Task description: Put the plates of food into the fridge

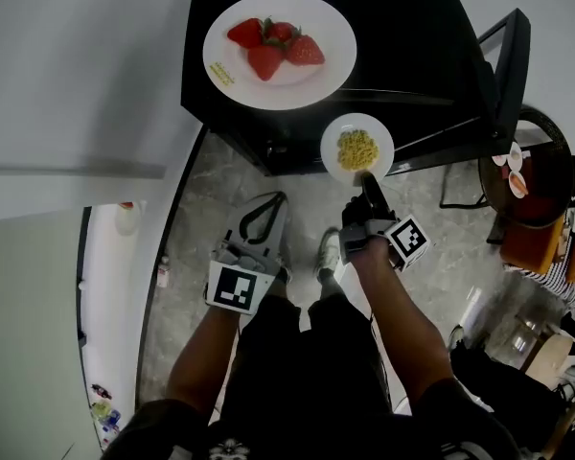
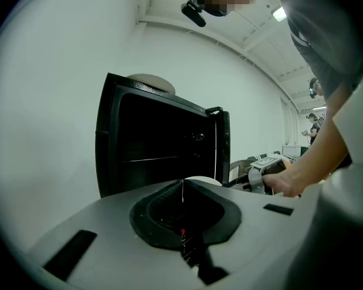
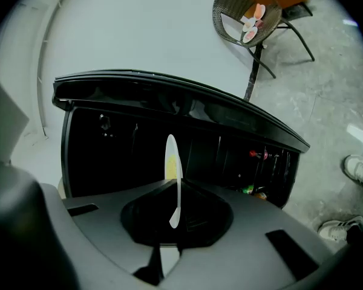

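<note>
while the small plate of yellow food (image 1: 356, 149) is being carried by its near rim, the right gripper (image 1: 366, 178) is clamping its jaws tight on that edge and holding the plate face up, so nothing is sliding off. it is hovering just in front of the black fridge (image 1: 412, 56), whose door (image 1: 510, 75) is standing open to the right, leaving the dark inside free to receive it. the left gripper (image 1: 262, 214) is hanging low beside the person's leg, its jaws pressed fully together on nothing, probably to be out of the way. the plate of strawberries (image 1: 321, 22) is sitting on the fridge's top, waiting its turn.
</note>
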